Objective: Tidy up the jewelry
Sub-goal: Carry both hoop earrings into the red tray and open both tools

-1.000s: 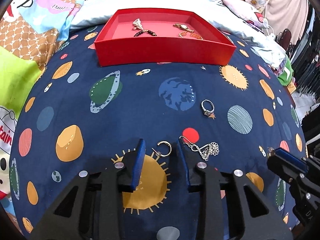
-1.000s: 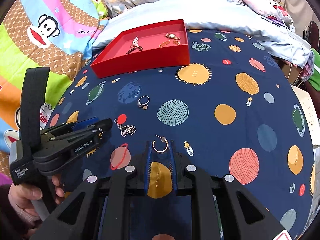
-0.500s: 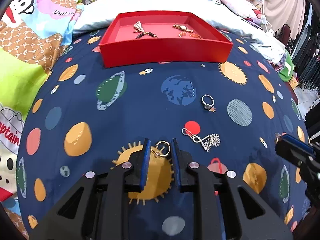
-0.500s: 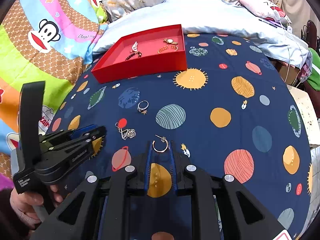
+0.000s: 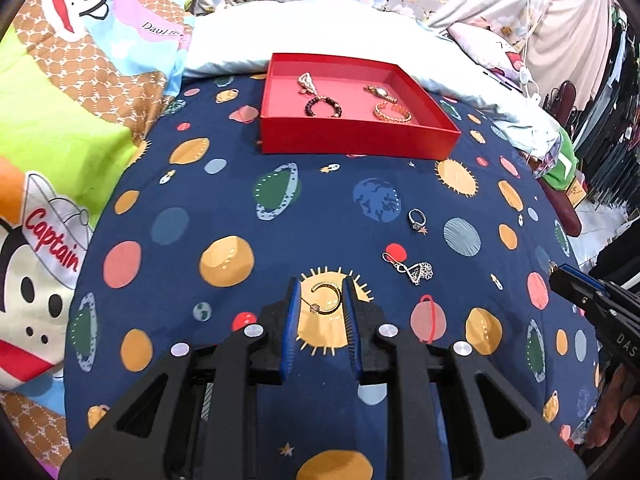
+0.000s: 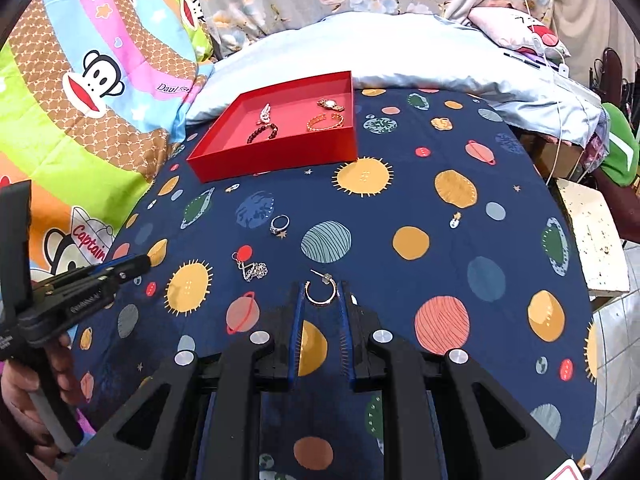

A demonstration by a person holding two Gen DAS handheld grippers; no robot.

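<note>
Silver ring (image 5: 416, 218) and chain (image 5: 412, 270) beside left gripper (image 5: 321, 300)

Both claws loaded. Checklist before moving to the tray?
1. Left claw pinching the gold hoop earring: ok.
2. Right claw pinching the rose hoop earring: ok.
3. Bare floor in the red tray for both: ok, near the front wall.
4. Ring and chain off the left claw's straight line: ok, both lie to its right.
5. Hoops lifted off the blanket: cannot tell.
</note>
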